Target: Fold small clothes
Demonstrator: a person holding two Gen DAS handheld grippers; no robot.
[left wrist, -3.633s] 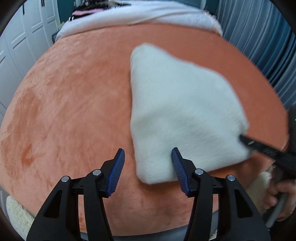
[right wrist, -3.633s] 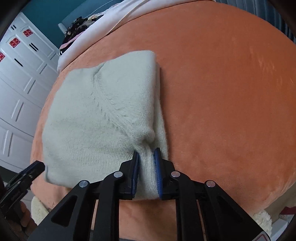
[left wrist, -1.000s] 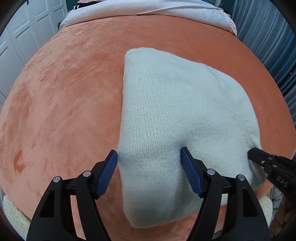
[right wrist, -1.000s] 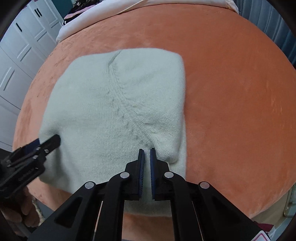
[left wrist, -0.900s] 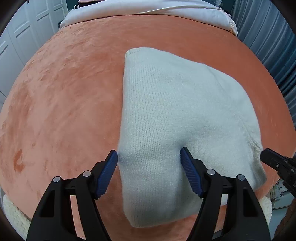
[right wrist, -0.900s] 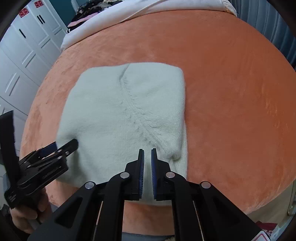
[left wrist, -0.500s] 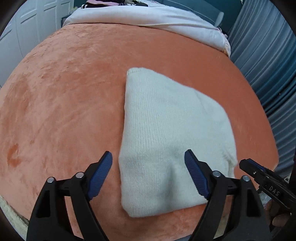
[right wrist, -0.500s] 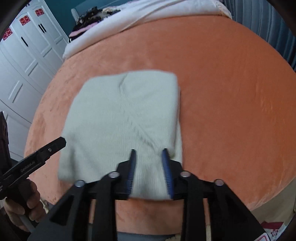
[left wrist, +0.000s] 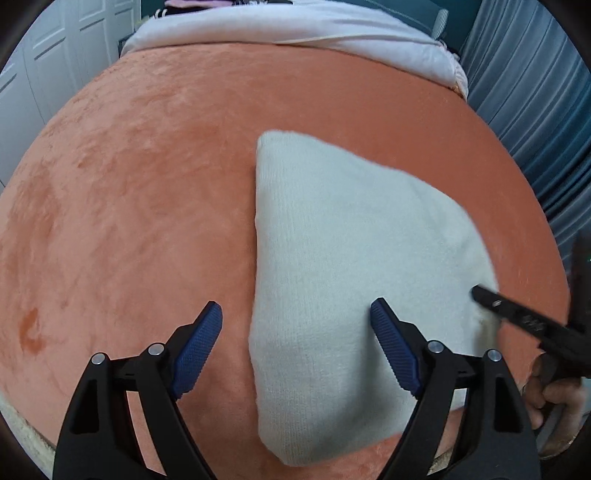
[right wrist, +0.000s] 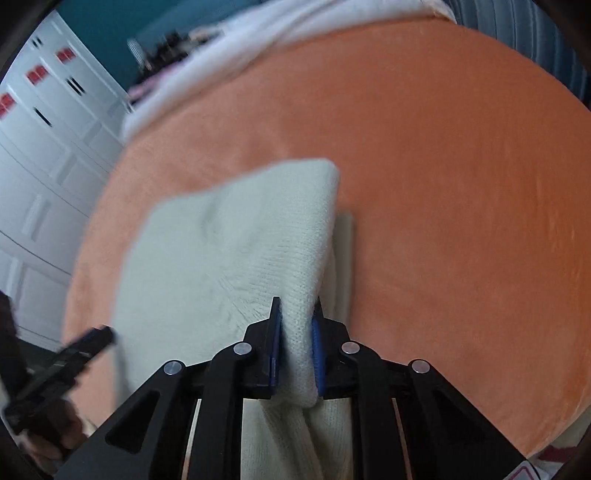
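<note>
A cream knitted garment [left wrist: 351,266], folded into a rough rectangle, lies on an orange plush bed cover [left wrist: 129,206]. My left gripper [left wrist: 299,332] is open and empty, held just above the garment's near left part. In the right wrist view, my right gripper [right wrist: 297,332] is shut on the near right edge of the garment [right wrist: 229,258], with knit bunched between the blue pads. The right gripper's tip also shows in the left wrist view [left wrist: 491,301] at the garment's right edge.
A white sheet [left wrist: 295,29] covers the far end of the bed. White cabinet doors [right wrist: 40,158] stand to the left and a blue-grey curtain [left wrist: 535,110] hangs to the right. The bed's near edge runs just below both grippers.
My right gripper opened, moved in and has shut on the garment's near right edge. My left gripper stays open and has drawn back slightly.
</note>
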